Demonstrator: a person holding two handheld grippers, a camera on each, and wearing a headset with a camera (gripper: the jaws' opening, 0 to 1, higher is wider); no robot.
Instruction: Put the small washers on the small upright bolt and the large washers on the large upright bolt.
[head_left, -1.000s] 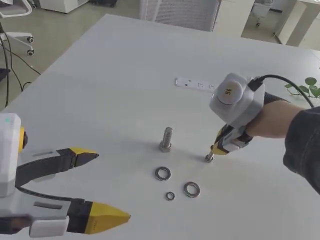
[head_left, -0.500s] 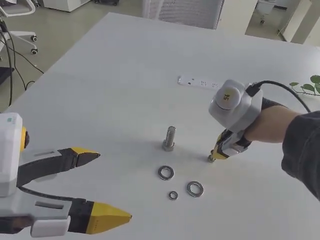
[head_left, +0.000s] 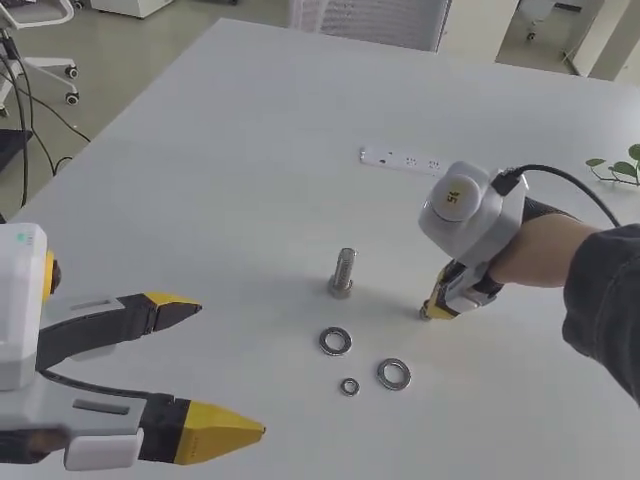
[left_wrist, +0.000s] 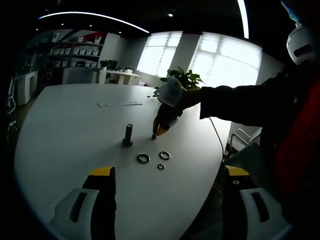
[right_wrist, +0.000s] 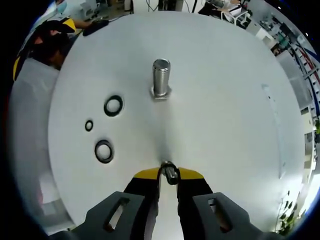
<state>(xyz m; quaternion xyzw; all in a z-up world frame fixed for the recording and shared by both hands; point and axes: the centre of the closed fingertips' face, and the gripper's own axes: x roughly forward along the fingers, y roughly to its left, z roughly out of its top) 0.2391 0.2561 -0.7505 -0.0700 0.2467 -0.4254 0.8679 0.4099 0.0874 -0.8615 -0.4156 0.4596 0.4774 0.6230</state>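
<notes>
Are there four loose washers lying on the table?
No, three lie loose on the table: two large washers and one small washer.

White tabletop (head_left: 200, 170), as I see it through the headset: a large bolt (head_left: 342, 272) stands upright near the middle, with a small bolt (right_wrist: 170, 172) upright to its right. Toward the near edge a large washer (head_left: 335, 341), a second large washer (head_left: 394, 374) and a small washer (head_left: 349, 386) lie flat, apart. A white power strip (head_left: 402, 160) lies toward the far edge.
</notes>
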